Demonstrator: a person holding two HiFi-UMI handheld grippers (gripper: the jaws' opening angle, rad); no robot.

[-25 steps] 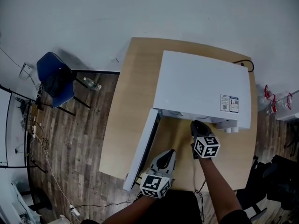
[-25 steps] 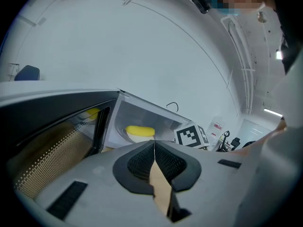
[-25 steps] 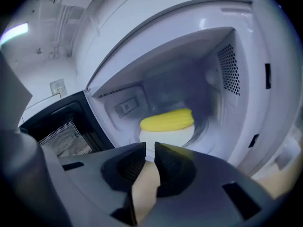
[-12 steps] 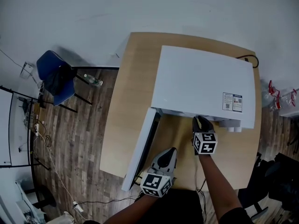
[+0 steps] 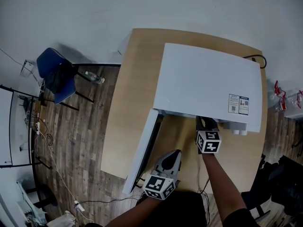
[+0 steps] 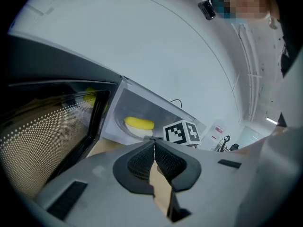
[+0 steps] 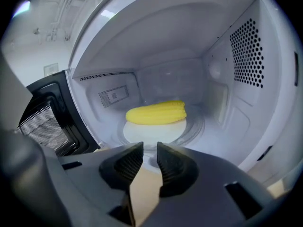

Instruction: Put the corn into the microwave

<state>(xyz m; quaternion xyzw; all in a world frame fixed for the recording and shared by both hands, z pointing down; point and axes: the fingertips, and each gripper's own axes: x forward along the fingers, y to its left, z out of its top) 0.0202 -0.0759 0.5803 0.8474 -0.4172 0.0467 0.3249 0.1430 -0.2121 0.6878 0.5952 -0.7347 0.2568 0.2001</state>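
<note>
Corn (image 7: 156, 112) lies on the microwave (image 5: 208, 86) turntable (image 7: 199, 126) (door (image 5: 142, 150) swung open).

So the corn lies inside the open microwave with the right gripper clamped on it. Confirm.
Not clamped: in the right gripper view the right gripper has just been opening its jaws, nothing between them, short of the corn. It does lie inside the open microwave.

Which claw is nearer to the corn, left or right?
Right. The right claw is at the mouth of the microwave, just before the corn, its jaws just opened and empty. The left claw is farther back, beside the open door.
</note>
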